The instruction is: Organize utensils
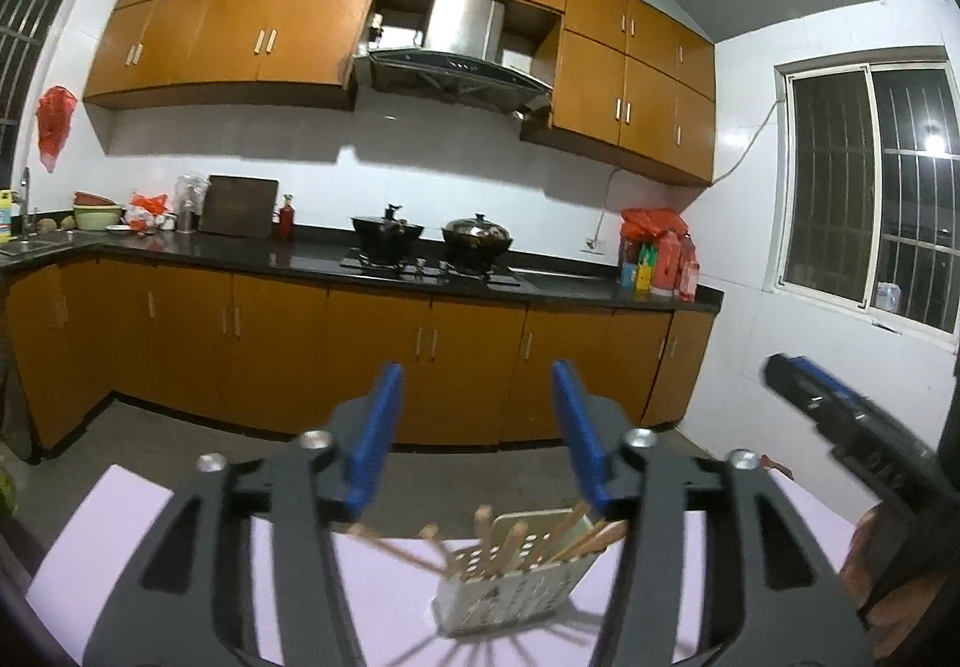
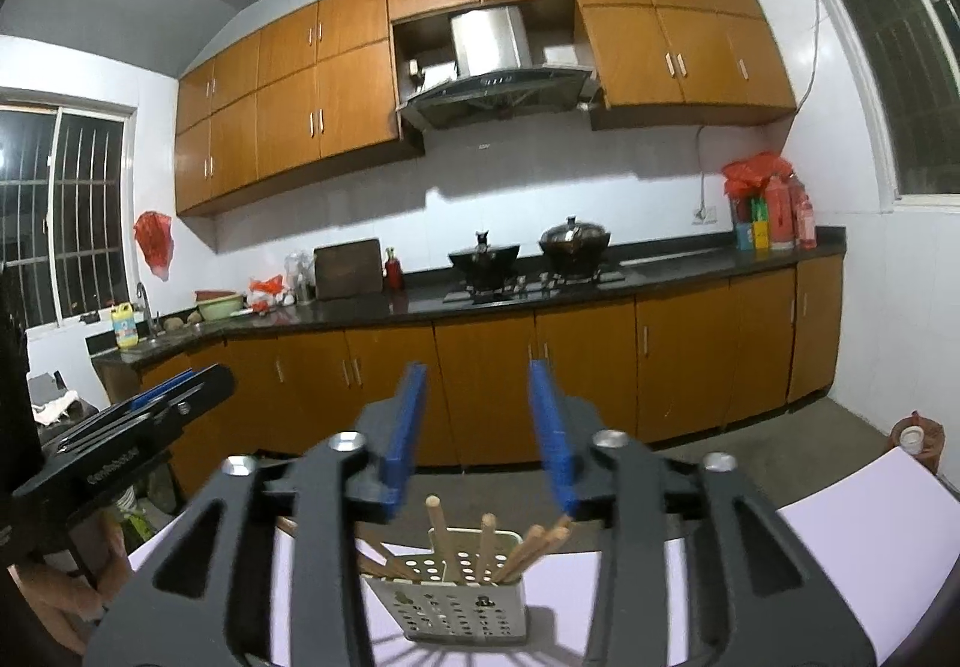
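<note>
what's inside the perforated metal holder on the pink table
Wooden chopsticks stand in the perforated holder, fanning outward above its rim. Their lower ends are hidden by its walls, so anything else inside cannot be seen.

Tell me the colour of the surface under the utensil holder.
Pale lilac tabletop, clearest in the right wrist view.

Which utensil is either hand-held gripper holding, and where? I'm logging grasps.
Neither. The left hand-held gripper and right hand-held gripper are both open and empty, above the utensil holder with its chopsticks.

Faint white lettering on left claw (image 2: 129,421) body, too blurred to read, nothing else legible
</note>
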Available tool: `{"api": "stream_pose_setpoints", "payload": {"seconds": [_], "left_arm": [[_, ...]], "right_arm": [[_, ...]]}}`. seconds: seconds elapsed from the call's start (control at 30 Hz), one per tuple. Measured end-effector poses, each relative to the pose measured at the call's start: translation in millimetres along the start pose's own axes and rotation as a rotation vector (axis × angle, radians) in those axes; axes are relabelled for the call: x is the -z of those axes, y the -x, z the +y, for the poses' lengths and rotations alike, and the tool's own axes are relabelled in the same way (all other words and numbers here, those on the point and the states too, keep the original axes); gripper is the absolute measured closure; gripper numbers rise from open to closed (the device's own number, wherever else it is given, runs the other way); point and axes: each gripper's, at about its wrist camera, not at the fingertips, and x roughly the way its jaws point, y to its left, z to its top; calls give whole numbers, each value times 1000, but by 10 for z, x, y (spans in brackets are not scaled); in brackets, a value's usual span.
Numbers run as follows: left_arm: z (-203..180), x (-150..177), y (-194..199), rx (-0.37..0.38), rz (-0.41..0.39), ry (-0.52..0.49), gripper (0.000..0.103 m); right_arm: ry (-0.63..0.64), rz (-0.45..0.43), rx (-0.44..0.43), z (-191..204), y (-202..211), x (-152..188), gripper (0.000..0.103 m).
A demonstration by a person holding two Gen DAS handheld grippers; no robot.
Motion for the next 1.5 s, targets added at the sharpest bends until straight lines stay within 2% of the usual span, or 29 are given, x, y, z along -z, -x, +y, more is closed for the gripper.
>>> {"api": "stream_pose_setpoints", "payload": {"seconds": [0.03, 0.07, 0.13, 0.2, 0.23, 0.43, 0.53, 0.67, 1.07, 1.5], "left_arm": [[25, 24, 118, -11, -3, -3, 34], [46, 55, 225, -22, -6, -7, 29], [86, 125, 430, -43, -12, -10, 12], [127, 225, 657, -59, -13, -6, 4], [137, 270, 735, -65, -11, -6, 4], [93, 647, 1138, -120, 26, -61, 4], [44, 875, 1296, -155, 35, -104, 4], [6, 1150, 1438, -153, 72, -112, 4], [-9, 1631, 1413, -168, 164, -113, 4], [6, 1828, 1326, -164, 220, -105, 4]], "right_arm": [[8, -2, 8, 4, 79, 4, 39], [22, -5, 19, 15, 175, 21, 34], [53, -13, 38, 52, 327, 79, 11], [92, -24, 63, 118, 516, 183, 3], [106, -22, 72, 141, 569, 222, 2], [162, 46, 136, 280, 786, 584, 2], [140, 96, 137, 270, 854, 760, 2], [101, 140, 132, 243, 951, 1005, 2], [115, 232, 156, 269, 1094, 1516, 2], [67, 295, 161, 187, 1097, 1707, 2]]}}
